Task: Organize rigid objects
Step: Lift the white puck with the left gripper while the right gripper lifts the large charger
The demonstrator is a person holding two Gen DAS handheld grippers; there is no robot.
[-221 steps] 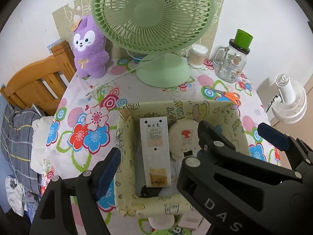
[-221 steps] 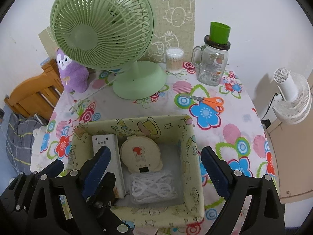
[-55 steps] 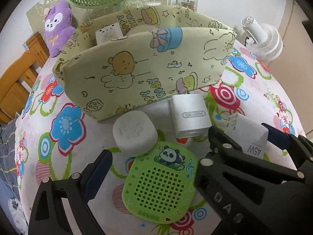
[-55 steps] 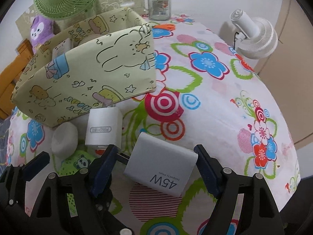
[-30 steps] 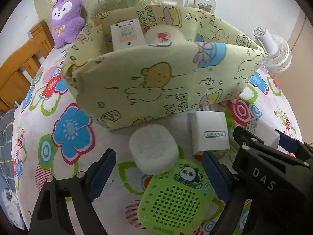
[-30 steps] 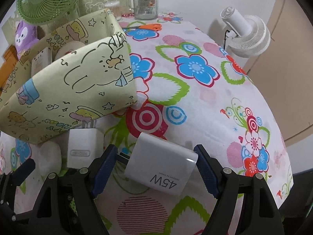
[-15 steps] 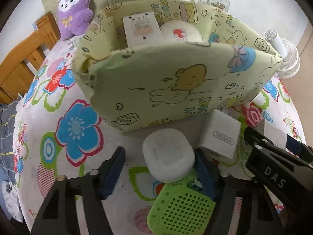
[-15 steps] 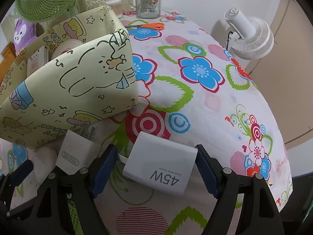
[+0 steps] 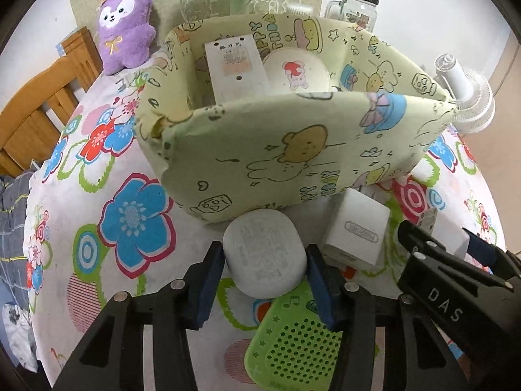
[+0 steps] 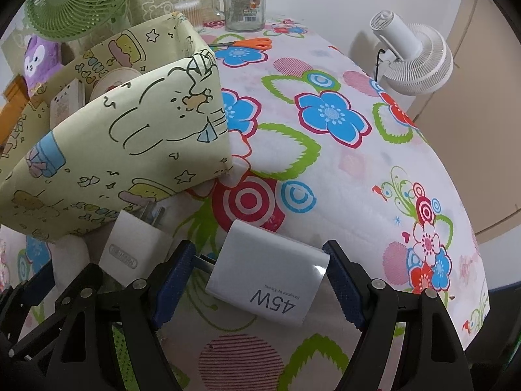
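Pickup is the step in hand. The left gripper [image 9: 265, 273] has just been closing, and its fingers now sit against both sides of the round white case [image 9: 264, 255], which lies on the table [image 9: 81, 221] just near of the fabric bin [image 9: 293, 150]. The right gripper [image 10: 260, 280] holds the white charger [image 10: 267, 280] between its fingers. Next, I judge, both should lift clear of the bin's near wall and lower their loads inside.
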